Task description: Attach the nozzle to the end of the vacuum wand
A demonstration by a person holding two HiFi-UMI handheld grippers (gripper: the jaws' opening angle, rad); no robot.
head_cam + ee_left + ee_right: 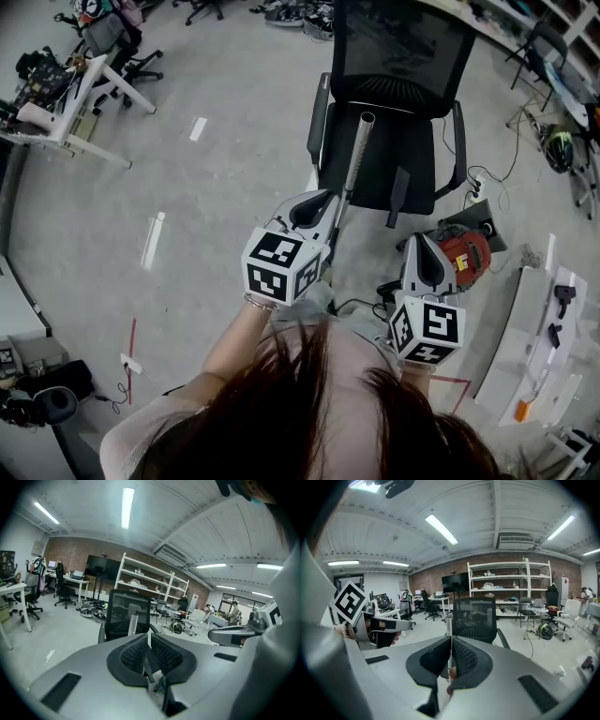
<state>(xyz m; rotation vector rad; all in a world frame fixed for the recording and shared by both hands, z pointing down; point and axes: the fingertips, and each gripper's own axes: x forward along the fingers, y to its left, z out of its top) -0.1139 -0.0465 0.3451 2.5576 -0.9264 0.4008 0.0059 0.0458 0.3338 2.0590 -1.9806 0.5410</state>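
Observation:
A silver vacuum wand [354, 159] leans upright against the front of a black mesh office chair [394, 141]. A narrow dark piece [400, 195] rests at the seat's front edge. On the floor to the chair's right lies the red vacuum body [466, 255]. My left gripper [324, 197] is shut with nothing in it, close to the wand's lower part. My right gripper [419, 240], also shut and holding nothing, hangs beside the red body. The wand [133, 623] and chair [127, 613] stand ahead of the left gripper [149, 638]; the right gripper [451, 641] faces the wand [449, 623] too.
White desks [66, 117] with office chairs stand at the far left. A white bench [539, 347] with small tools is at the right. Cables and a helmet [560, 145] lie on the floor right of the chair. Shelving [508, 588] lines the brick back wall.

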